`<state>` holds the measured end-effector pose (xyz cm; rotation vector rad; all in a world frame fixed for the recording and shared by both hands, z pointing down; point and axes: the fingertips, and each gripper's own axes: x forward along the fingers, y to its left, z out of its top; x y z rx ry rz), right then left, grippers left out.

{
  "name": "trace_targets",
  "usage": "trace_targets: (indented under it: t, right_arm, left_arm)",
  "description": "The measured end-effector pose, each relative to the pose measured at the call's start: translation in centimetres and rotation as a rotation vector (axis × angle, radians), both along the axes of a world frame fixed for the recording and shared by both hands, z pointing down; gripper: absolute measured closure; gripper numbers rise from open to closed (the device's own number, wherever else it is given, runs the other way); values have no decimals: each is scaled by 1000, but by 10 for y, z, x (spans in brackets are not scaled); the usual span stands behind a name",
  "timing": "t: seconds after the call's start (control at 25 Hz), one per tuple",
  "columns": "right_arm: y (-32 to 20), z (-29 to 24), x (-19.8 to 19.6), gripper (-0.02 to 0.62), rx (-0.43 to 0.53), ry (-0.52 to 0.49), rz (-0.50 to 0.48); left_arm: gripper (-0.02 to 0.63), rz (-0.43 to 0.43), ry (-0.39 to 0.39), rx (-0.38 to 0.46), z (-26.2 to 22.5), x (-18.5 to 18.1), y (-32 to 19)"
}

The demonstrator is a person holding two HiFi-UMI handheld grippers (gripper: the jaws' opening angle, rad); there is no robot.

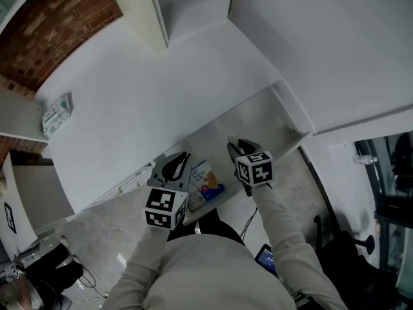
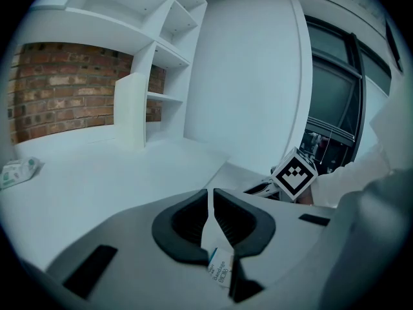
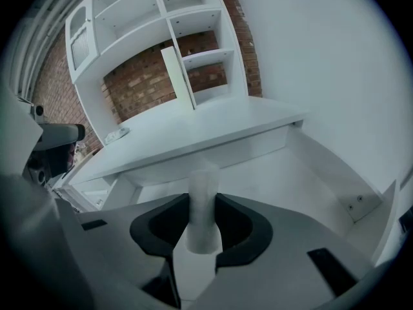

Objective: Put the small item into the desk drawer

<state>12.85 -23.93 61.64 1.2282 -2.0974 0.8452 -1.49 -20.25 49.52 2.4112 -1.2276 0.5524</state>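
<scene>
The desk drawer (image 1: 264,118) stands pulled out under the white desk (image 1: 148,89), and in the right gripper view its bare white floor (image 3: 284,173) lies below the jaws. My right gripper (image 1: 237,148) hovers over the drawer, shut on a small white cylinder (image 3: 203,205) that stands upright between the pads of my right gripper (image 3: 205,228). My left gripper (image 1: 174,165) is at the drawer's front left, shut on a thin flat printed packet (image 1: 208,181). That packet (image 2: 219,263) shows edge-on between the jaws of my left gripper (image 2: 211,221).
A pack of wipes (image 1: 57,113) lies at the desk's far left edge. White shelving (image 3: 161,37) and a brick wall (image 2: 58,82) stand behind the desk. A smaller set of drawers (image 1: 129,179) sits to the left under the desk. A dark chair base (image 1: 348,244) is on the floor at right.
</scene>
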Motion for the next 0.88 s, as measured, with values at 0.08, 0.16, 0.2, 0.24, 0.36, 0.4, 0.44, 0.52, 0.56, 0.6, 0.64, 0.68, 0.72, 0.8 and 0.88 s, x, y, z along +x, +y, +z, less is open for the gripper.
trace_targets:
  t: [0.08, 0.16, 0.2, 0.24, 0.36, 0.4, 0.44, 0.52, 0.56, 0.6, 0.64, 0.68, 0.72, 0.8, 0.88]
  right_arm:
    - [-2, 7, -1, 446, -15, -3, 2]
    - [-4, 14, -1, 446, -28, 10, 4]
    - [-5, 17, -1, 446, -36, 18, 5]
    - [-5, 21, 0, 446, -45, 25, 7]
    - [-8, 31, 3, 446, -73, 53, 7]
    - [-9, 34, 3, 446, -81, 64, 2]
    - [-11, 36, 3, 446, -87, 75, -7]
    - [-14, 41, 1, 446, -99, 92, -26]
    - [-15, 45, 0, 446, -108, 98, -34]
    - [-15, 49, -1, 446, -119, 104, -42]
    - [-15, 53, -2, 446, -129, 112, -51]
    - [-14, 57, -3, 446, -138, 122, -63]
    - [-14, 60, -5, 446, -144, 132, -76]
    - [-13, 65, -9, 446, -153, 148, -100]
    - [-12, 71, -12, 446, -169, 163, -114]
  left_arm:
    - [565, -7, -1, -5, 1, -2, 0]
    - [565, -13, -2, -9, 3, -3, -1]
    - [565, -15, -3, -10, 3, -3, -1]
    - [565, -16, -4, -13, 4, -3, -1]
    - [565, -16, -4, -19, 6, -1, -3]
    - [565, -15, -4, -20, 7, 0, -3]
    - [565, -14, -5, -21, 7, 1, -3]
    - [565, -16, -8, -23, 8, 2, -4]
    - [565, -18, -9, -25, 9, 2, -4]
    - [565, -21, -11, -26, 9, 2, -4]
    - [565, -24, -12, -28, 10, 1, -4]
    - [565, -28, -14, -29, 10, 1, -4]
    - [565, -33, -16, -31, 10, -1, -4]
    - [565, -42, -20, -35, 11, -4, -4]
    - [565, -50, -22, -39, 13, -7, -4]
